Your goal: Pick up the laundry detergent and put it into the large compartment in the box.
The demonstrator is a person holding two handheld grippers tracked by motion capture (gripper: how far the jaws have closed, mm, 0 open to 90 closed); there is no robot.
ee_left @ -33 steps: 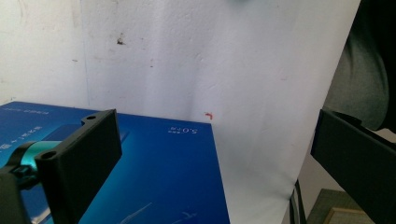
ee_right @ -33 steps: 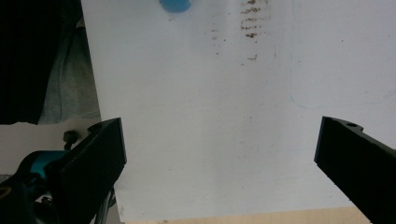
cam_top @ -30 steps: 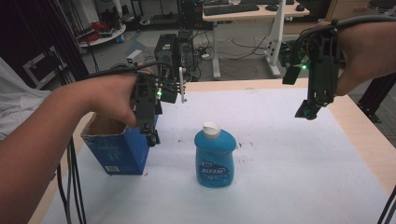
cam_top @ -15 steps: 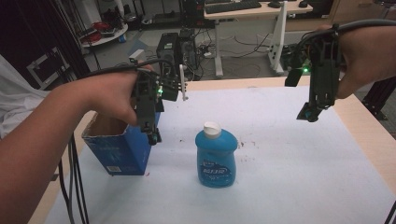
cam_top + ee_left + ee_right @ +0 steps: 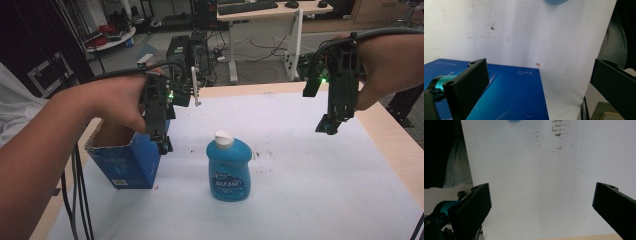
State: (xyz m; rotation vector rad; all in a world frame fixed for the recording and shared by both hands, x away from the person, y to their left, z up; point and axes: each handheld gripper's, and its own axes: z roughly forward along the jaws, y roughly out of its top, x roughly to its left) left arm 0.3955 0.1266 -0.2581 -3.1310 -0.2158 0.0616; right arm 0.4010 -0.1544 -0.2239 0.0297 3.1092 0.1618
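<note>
my left gripper (image 5: 162, 142) hangs spread over the blue box (image 5: 127, 157), my right gripper (image 5: 330, 125) spread above bare table (image 5: 310, 165). soap bottle (image 5: 229, 167) stands upright between them, just beside the box. a careless swing could topple it.

High view: the person's left forearm enters from the lower left, its hand (image 5: 120, 102) wrapped around the left gripper (image 5: 164, 145), which points steeply downward with a green indicator lit on its body and a cable trailing back along the arm. The right hand (image 5: 387, 62) enters from the upper right and holds the right gripper (image 5: 327, 126) raised above the tabletop (image 5: 310, 170), tilted downward and slightly inward, a green light also lit. Left and right gripper views: each pair of black fingers (image 5: 471, 82) (image 5: 477, 202) stands wide apart, nothing between them.
</note>
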